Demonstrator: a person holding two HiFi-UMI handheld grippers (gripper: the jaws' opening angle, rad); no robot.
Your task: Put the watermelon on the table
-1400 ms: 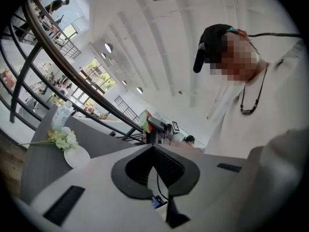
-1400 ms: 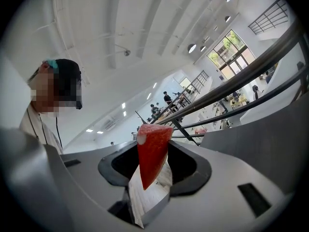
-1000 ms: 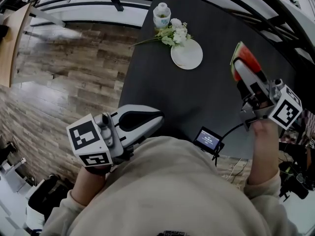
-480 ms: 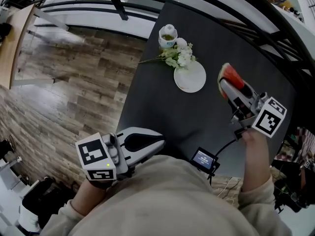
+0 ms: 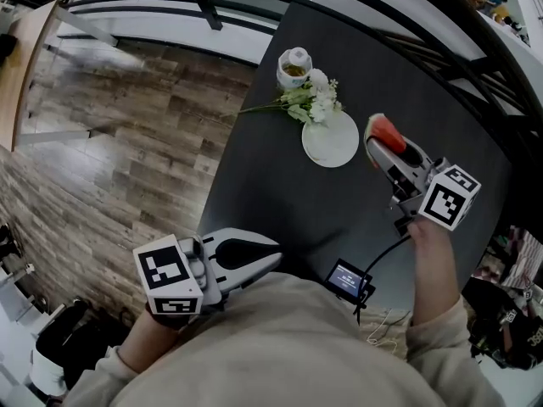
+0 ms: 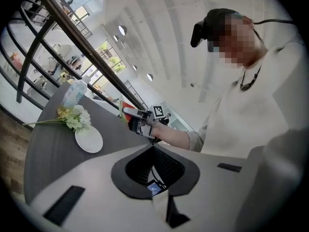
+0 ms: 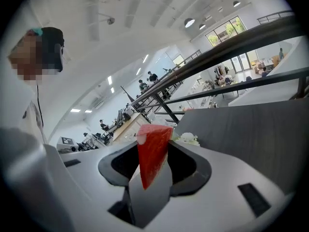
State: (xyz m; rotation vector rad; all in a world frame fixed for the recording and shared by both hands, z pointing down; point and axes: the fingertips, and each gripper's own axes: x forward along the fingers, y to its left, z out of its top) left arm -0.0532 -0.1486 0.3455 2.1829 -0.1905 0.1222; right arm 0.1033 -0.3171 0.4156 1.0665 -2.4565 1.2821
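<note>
A red watermelon wedge (image 5: 383,131) with a green rind is held in my right gripper (image 5: 380,147), above the right part of the dark table (image 5: 271,185) and just right of the white plate. In the right gripper view the wedge (image 7: 152,153) stands upright between the jaws, which are shut on it (image 7: 152,170). My left gripper (image 5: 270,257) hovers at the table's near-left corner with its jaws shut and nothing in them. From the left gripper view (image 6: 157,197) the watermelon (image 6: 124,108) shows far off in the other gripper.
An empty white plate (image 5: 331,140) lies mid-table with white flowers (image 5: 310,100) and a small jar (image 5: 294,64) behind it. A small lit screen (image 5: 348,280) sits at the table's near edge. Wooden floor (image 5: 127,125) runs along the left, and a dark railing crosses behind.
My right gripper has come down and leftward with the watermelon, closer to the plate. The left gripper has sunk a little.
</note>
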